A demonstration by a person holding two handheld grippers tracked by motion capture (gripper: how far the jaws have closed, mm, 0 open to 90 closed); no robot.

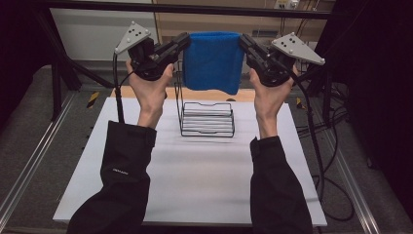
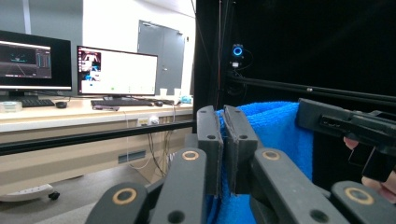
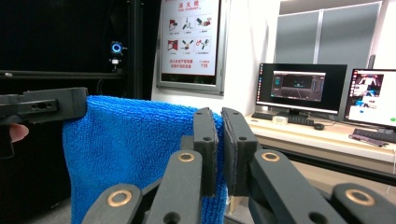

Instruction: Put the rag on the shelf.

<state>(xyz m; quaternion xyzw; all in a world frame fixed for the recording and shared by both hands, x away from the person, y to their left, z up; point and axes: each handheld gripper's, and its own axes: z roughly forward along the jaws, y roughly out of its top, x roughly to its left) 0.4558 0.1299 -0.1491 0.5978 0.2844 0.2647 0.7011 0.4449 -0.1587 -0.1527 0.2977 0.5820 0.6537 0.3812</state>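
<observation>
The left gripper (image 1: 184, 41) and right gripper (image 1: 243, 43) each pinch a top corner of the blue towel (image 1: 213, 61), jaws pressed together on the cloth. The towel hangs stretched between them, raised above the black wire rack (image 1: 207, 119) on the white table (image 1: 195, 180).

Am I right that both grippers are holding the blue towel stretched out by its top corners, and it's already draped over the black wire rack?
Not quite. The left gripper and right gripper do hold the blue towel stretched by its top corners, but it is not draped over the black wire rack. The high view shows it held up in the air above and behind the rack.
</observation>
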